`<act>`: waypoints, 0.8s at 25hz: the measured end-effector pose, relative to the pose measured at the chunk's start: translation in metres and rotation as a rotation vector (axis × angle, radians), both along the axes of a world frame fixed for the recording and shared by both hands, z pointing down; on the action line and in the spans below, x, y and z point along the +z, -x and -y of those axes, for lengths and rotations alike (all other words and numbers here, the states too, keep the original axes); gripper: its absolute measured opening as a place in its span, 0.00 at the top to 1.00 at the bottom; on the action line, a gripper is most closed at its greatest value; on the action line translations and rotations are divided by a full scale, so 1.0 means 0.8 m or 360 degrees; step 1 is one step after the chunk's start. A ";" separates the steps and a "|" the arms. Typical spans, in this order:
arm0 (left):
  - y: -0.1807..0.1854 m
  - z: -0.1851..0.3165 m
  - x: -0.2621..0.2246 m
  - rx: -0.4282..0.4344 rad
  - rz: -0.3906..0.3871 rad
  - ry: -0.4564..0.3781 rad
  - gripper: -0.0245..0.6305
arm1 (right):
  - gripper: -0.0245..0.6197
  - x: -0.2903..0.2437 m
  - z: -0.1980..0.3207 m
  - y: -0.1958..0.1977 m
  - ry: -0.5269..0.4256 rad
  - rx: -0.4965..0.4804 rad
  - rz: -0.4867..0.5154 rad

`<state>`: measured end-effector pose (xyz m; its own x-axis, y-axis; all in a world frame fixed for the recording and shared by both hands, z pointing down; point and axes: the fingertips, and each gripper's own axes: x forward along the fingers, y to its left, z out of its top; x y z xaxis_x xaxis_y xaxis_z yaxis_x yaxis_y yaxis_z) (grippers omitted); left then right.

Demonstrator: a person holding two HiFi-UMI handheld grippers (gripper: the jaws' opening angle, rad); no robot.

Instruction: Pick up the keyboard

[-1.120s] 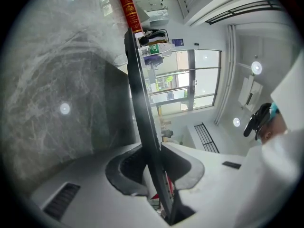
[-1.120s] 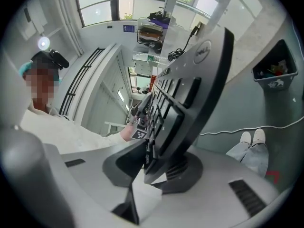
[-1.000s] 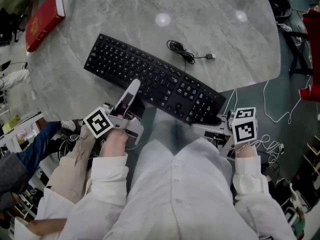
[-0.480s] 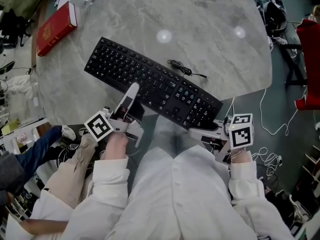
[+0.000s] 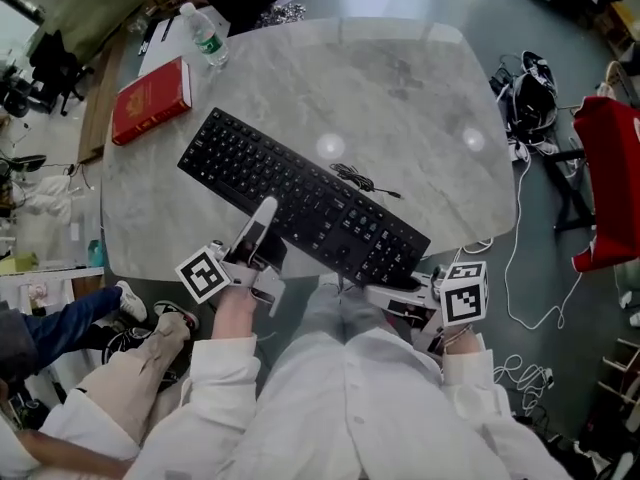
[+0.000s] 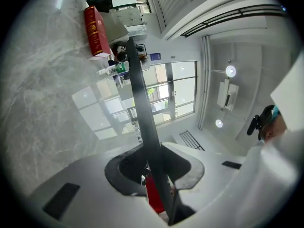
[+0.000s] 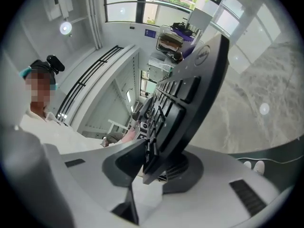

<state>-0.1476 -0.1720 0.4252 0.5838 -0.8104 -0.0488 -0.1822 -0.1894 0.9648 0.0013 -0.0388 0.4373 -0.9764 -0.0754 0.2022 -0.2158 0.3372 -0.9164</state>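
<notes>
keyboard (image 5: 300, 203) closer to cable (image 5: 352, 176), red book (image 5: 150, 100), bottle (image 5: 205, 36) beyond

The left gripper (image 5: 258, 230) is held at about seven o'clock in the head view and is pointed toward one o'clock. Its jaws are closed on the near long edge of the keyboard (image 5: 300, 198), whose thin edge is seen pinched between them in the left gripper view (image 6: 153, 161). The left hand (image 5: 236, 306) is wrapped behind it. The right gripper (image 5: 398, 290) is held at five o'clock, pointed toward nine o'clock, with its jaws clamped on the keyboard's right end (image 7: 151, 159). The right hand (image 5: 455, 340) is set behind it. Both forearms are drawn in close to the body, in white sleeves (image 5: 220, 368).
</notes>
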 end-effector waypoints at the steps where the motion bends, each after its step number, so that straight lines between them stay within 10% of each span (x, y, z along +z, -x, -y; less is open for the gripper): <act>1: -0.002 -0.001 0.010 -0.0009 -0.0013 -0.0026 0.82 | 0.81 0.011 0.000 -0.003 -0.0030 0.0000 -0.0005; 7: -0.016 -0.001 0.136 -0.0048 -0.0086 -0.0158 0.82 | 0.81 0.137 0.011 -0.025 -0.0203 -0.0038 -0.0079; 20: -0.001 -0.003 0.027 -0.0099 -0.0084 -0.0361 0.82 | 0.80 0.049 0.012 -0.013 -0.0349 -0.0071 -0.0071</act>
